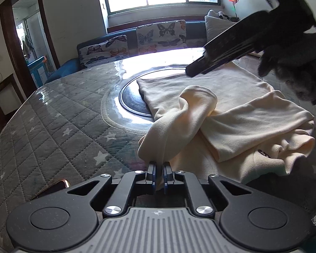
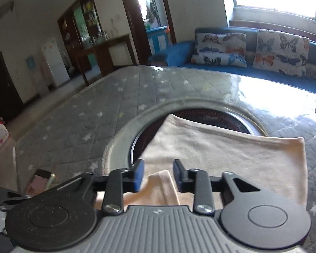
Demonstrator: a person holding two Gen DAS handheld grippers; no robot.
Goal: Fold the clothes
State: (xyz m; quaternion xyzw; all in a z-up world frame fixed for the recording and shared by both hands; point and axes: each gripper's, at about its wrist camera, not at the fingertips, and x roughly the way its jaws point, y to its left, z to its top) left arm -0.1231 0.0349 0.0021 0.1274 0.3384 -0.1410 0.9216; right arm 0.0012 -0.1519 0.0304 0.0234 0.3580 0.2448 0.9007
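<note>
on the grey quilted star-print worktop (image 1: 52, 126) the cream cotton garment (image 1: 231, 97) lies half folded. left claw (image 1: 159, 169) is clenched on a bunched sleeve; right claw (image 2: 158, 176) hangs released above it. tugging could drag the folded layers askew.

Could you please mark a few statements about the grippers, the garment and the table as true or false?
1. The left gripper is shut on a fold of the cream garment. True.
2. The right gripper is clamped tight on the garment. False: its jaws stand apart, with cloth lying under the gap, not pinched.
3. The garment lies partly over the round dark plate set in the table. True.
4. The garment is dark blue. False: it is cream; the sofa behind is blue.
5. A phone lies near the table's edge. True.
</note>
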